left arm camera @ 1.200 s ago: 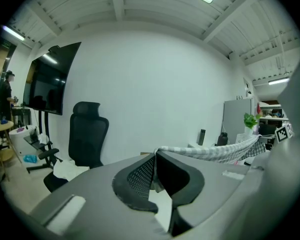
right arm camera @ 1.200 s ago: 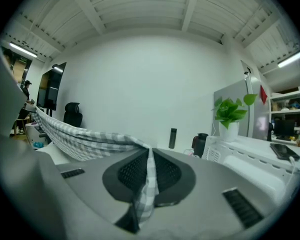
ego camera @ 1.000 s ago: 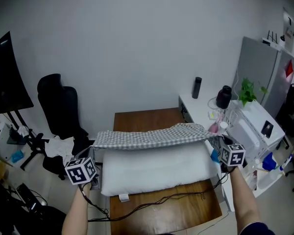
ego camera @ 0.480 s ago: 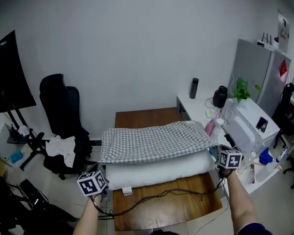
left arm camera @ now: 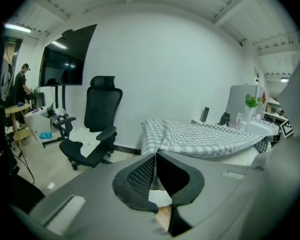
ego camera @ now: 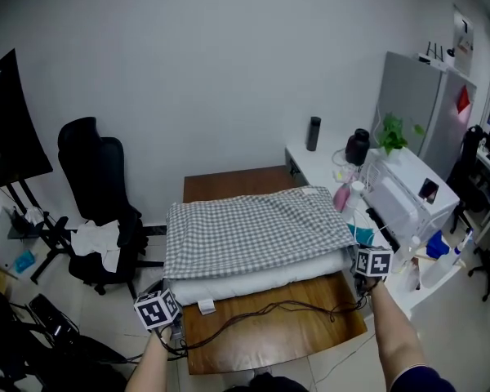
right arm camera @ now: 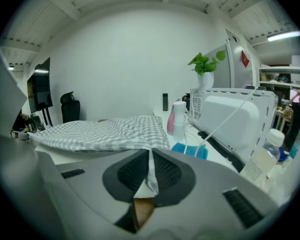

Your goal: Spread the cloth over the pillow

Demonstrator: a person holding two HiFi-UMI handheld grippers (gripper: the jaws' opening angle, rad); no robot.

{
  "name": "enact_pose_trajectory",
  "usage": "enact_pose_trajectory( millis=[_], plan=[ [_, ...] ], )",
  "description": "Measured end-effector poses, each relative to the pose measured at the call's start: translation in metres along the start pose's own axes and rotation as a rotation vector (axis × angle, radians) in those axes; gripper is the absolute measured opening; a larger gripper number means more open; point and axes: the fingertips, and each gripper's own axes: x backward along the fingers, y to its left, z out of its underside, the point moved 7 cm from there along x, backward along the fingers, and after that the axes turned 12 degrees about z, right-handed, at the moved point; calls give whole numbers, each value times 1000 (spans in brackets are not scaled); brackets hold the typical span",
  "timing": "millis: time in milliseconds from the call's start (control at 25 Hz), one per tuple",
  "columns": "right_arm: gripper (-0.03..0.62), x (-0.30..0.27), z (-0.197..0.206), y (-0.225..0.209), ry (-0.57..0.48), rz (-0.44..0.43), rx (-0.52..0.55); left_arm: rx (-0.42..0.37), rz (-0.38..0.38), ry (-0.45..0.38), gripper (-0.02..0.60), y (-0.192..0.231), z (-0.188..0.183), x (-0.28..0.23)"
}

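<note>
A grey-checked cloth (ego camera: pixel 253 231) lies spread over the white pillow (ego camera: pixel 265 274) on the wooden table (ego camera: pixel 265 341); only the pillow's near side shows under it. My left gripper (ego camera: pixel 167 299) sits off the table's near-left corner, shut on the cloth's near-left corner. In the left gripper view the cloth (left arm camera: pixel 200 136) runs down into the closed left gripper (left arm camera: pixel 155 156). My right gripper (ego camera: pixel 364 253) is at the pillow's near-right end, shut on the near-right corner. In the right gripper view a strip of cloth (right arm camera: pixel 110 134) is pinched in the right gripper (right arm camera: pixel 151 153).
A black cable (ego camera: pixel 269 310) trails over the table's near part. A black office chair (ego camera: pixel 94 170) stands to the left. At the right, a white counter (ego camera: pixel 322 163) carries a pink bottle (ego camera: pixel 341 196), a white appliance (ego camera: pixel 404 198) and a plant (ego camera: pixel 389 134).
The cloth, held taut above the pillow's far side a second ago, now lies over the pillow. Both grippers have drawn it toward the near edge and lower.
</note>
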Motion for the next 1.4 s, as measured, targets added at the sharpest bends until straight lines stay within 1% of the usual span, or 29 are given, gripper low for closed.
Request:
enact_pose_trajectory(
  millis=[200, 360, 480, 600, 680, 800, 880, 920, 960, 1040, 1120, 1200, 1280, 1400],
  plan=[
    [31, -3, 18, -2, 36, -1, 26, -3, 2, 16, 12, 4, 8, 3],
    [37, -8, 34, -2, 78, 15, 36, -1, 11, 61, 12, 10, 27, 0],
    [37, -12, 45, -1, 110, 23, 25, -3, 5, 93, 12, 14, 41, -4],
    [37, -16, 52, -1, 127, 24, 17, 10, 3, 111, 12, 17, 51, -9],
    [37, -17, 55, -1, 131, 24, 18, 17, 11, 113, 12, 19, 55, -11],
    [38, -17, 60, 0, 127, 19, 11, 20, 41, 115, 12, 21, 61, -13],
    [48, -16, 62, 1, 129, 15, 6, 23, 54, 119, 20, 21, 65, -11],
    [68, -14, 63, 1, 130, 16, 4, 28, 56, 118, 33, 22, 67, -9],
    [81, -13, 65, 0, 130, 19, 4, 34, 56, 115, 46, 23, 69, -7],
    [111, -9, 68, -2, 129, 35, 11, 43, 58, 107, 52, 24, 70, -2],
    [114, -3, 73, -5, 130, 60, 14, 43, 62, 91, 52, 24, 68, 2],
    [114, 5, 76, -8, 127, 76, 0, 39, 70, 55, 54, 22, 61, 9],
    [114, 18, 74, -8, 98, 78, -23, 26, 85, 9, 53, 17, 50, 16],
    [109, 44, 60, -5, 12, 54, -65, -19, 109, -55, 52, 3, 31, 26]
  ],
)
